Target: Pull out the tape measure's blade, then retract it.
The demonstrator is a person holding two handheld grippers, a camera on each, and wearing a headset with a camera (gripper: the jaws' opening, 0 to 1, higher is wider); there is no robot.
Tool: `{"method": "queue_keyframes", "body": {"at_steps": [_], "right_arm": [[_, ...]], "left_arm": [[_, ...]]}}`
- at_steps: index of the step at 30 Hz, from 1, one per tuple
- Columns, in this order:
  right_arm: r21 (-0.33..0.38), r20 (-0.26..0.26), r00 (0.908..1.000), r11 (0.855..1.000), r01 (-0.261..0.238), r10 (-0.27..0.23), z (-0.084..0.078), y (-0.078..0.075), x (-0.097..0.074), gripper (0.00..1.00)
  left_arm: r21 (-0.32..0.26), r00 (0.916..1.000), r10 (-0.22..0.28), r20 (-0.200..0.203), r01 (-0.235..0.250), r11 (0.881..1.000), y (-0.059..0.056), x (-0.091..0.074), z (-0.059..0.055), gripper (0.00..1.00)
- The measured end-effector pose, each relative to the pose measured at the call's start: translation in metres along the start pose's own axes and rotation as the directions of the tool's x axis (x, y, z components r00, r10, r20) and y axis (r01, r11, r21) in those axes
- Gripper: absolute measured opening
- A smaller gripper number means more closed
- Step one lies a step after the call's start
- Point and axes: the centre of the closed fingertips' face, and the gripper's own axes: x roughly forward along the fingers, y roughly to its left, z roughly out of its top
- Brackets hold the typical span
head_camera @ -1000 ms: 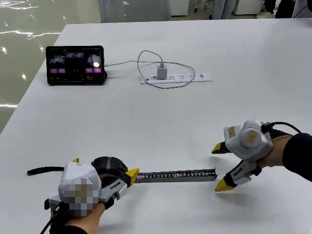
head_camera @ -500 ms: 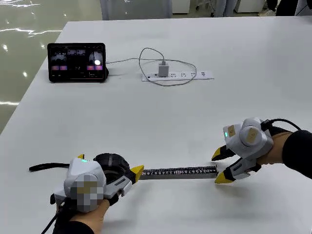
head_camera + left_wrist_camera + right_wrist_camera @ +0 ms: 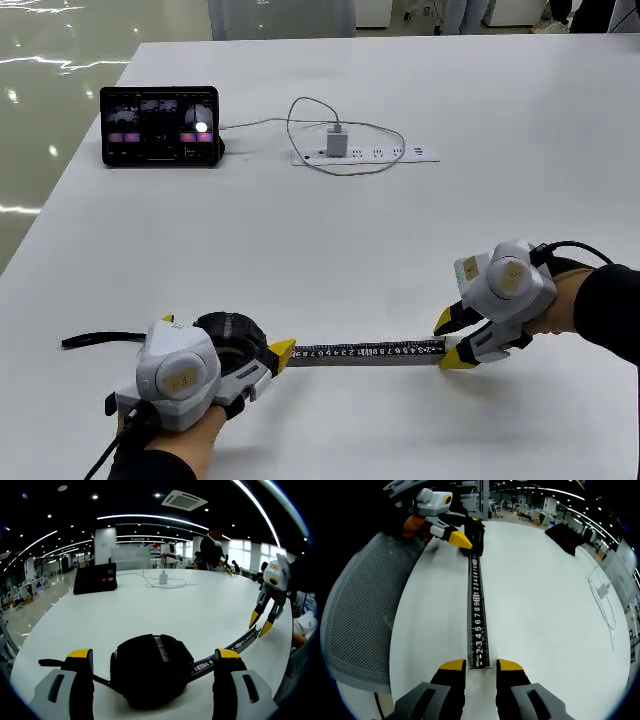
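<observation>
While bracing the tape measure case (image 3: 150, 675), set toward the near left corner of the worktop (image 3: 330, 250) between the left gripper (image 3: 222, 336) jaws (clamped or straddling: cannot tell), treat the blade (image 3: 365, 351) as thin, springy steel. Pinch flat at the end hook (image 3: 479, 662), flanked by the slightly parted right gripper (image 3: 482, 666). Expect recoil.
</observation>
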Motion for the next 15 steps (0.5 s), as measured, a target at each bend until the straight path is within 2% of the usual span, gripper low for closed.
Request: {"method": "queue_keyframes", "body": {"at_steps": [7,15], "right_arm": [[-0.013,-0.018,0.9998,1.0,-0.01,0.01,-0.0029,0.001,0.0032,0.15],[-0.02,-0.013,0.9999,1.0,-0.009,0.008,-0.0024,-0.0008,0.0028,0.12]], "left_arm": [[-0.012,0.9999,0.007,0.008,-0.006,1.0,0.0016,-0.0005,0.0019,0.98],[-0.019,0.9996,0.018,0.022,-0.018,1.0,0.0043,-0.0015,0.0056,0.97]]}}
